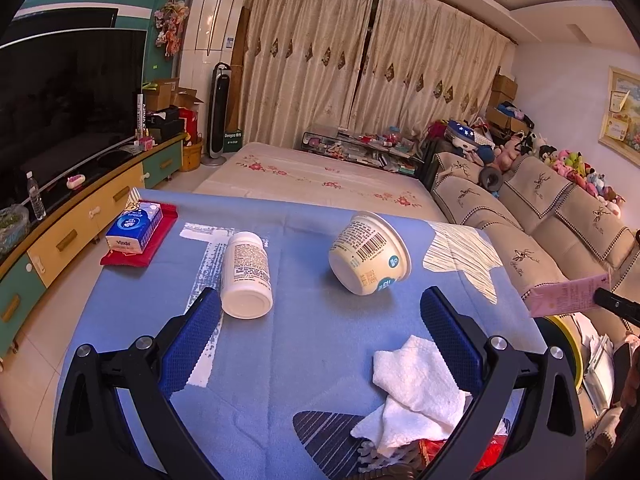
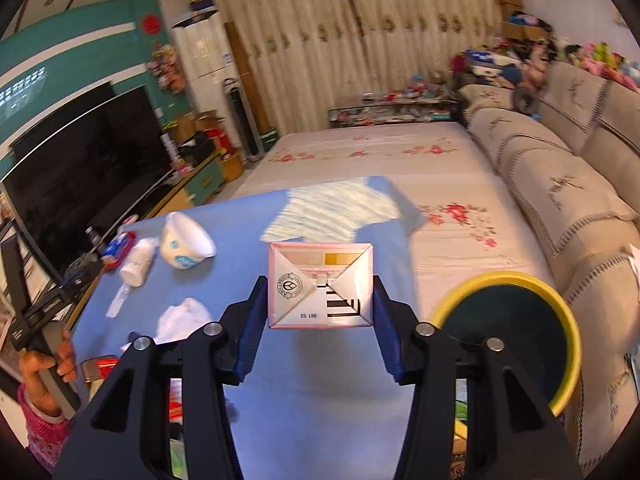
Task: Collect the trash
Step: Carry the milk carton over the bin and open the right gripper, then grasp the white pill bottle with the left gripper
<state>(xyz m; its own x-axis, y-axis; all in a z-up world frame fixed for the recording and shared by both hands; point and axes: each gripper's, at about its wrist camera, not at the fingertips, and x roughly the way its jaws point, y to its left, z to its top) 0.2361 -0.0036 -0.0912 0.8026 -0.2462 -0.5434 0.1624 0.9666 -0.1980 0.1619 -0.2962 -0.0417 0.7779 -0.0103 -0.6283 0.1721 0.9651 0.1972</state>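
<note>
Right gripper (image 2: 320, 304) is clamping a pink-and-white carton (image 2: 320, 285) between both blue pads, carton end-on to the camera and lifted above the blue tablecloth (image 2: 320, 420). Yellow-rimmed bin (image 2: 570, 320) is sitting just right of the carton, off the table edge, dark inside. Left gripper (image 1: 320, 316) is hanging wide open over the table, holding nothing. White bottle (image 1: 246, 274) is lying on its side, seeming to touch the left pad (image 1: 188, 340). Cream tub (image 1: 370, 254) is lying tipped over near the middle, barcode up, apart from the bottle. Crumpled white tissue (image 1: 416, 394) is resting just inside the right pad (image 1: 452, 340) of the left gripper. Tissue pack (image 1: 134, 226) is sitting on a red cloth (image 1: 160, 236) at the far-left corner. Carton is also showing at the right edge of the left wrist view, beyond the table.
</note>
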